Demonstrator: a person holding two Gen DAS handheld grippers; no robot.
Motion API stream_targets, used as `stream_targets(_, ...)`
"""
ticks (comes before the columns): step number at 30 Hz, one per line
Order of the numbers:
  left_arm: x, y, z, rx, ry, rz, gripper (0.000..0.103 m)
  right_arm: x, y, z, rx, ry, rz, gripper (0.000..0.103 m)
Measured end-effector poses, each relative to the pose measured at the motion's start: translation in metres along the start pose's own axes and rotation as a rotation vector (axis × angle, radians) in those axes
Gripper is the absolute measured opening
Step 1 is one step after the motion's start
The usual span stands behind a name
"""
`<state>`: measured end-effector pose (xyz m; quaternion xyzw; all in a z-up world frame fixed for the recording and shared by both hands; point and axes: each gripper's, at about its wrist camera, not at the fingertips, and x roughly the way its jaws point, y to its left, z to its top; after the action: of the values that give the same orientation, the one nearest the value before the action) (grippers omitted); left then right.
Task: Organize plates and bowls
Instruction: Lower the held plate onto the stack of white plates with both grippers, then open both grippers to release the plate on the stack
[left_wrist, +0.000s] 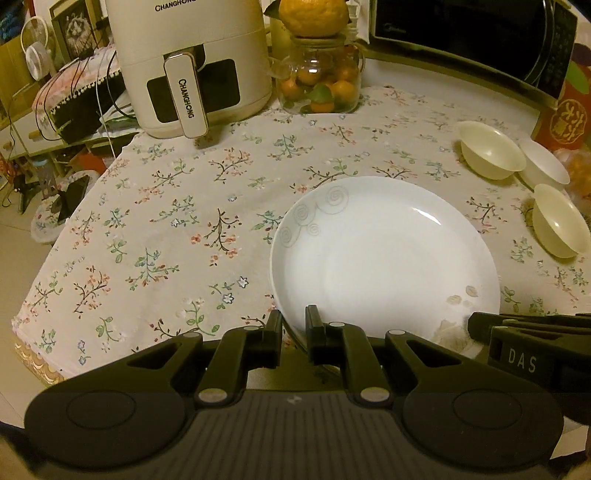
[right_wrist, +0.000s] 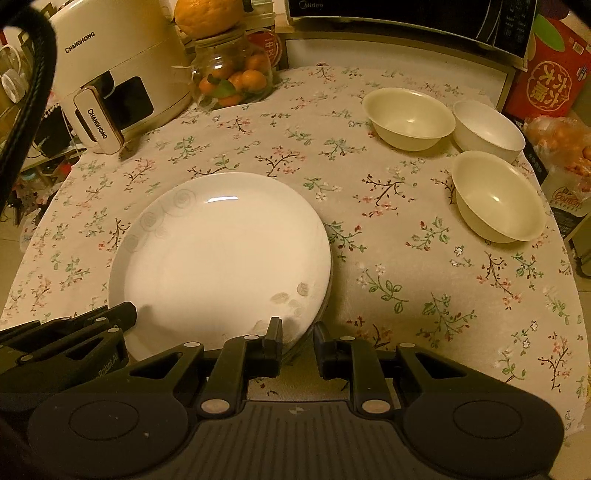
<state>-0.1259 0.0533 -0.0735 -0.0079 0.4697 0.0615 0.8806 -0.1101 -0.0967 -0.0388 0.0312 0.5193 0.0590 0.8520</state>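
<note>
A white plate with grey swirl patterns tops a low stack on the floral tablecloth. My left gripper is shut on its near rim, one finger above and one below. My right gripper is shut on the stack's near right rim, and the layered plate edges fill the gap between its fingers. Each gripper shows in the other's view, the right gripper at the lower right and the left gripper at the lower left. Three cream bowls stand upright and empty at the right.
An air fryer stands at the back left. Beside it is a glass jar of oranges, and a microwave sits behind. A red box and bagged fruit lie off the right edge. The table's left edge drops to the floor.
</note>
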Motion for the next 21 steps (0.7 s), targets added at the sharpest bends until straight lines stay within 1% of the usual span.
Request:
stream_targets(13,0.003,-0.001,0.002,0.008,-0.006,0.011,0.014,0.007,0.000,0.001,-0.007,0.001,-0.007,0.021)
stream_targets(18,0.009,0.002,0.005,-0.008,-0.005,0.011,0.023,0.011,-0.001,0.003,-0.002,-0.004,-0.023,0.024)
stream_targets(20,0.012,0.006,0.006,-0.036,-0.001,-0.017,0.028,0.012,-0.004,0.004,0.005,-0.006,-0.023,0.026)
stream_targets(21,0.013,0.008,0.005,-0.052,0.001,-0.028,0.028,0.013,-0.005,0.004,0.009,-0.006,-0.020,0.029)
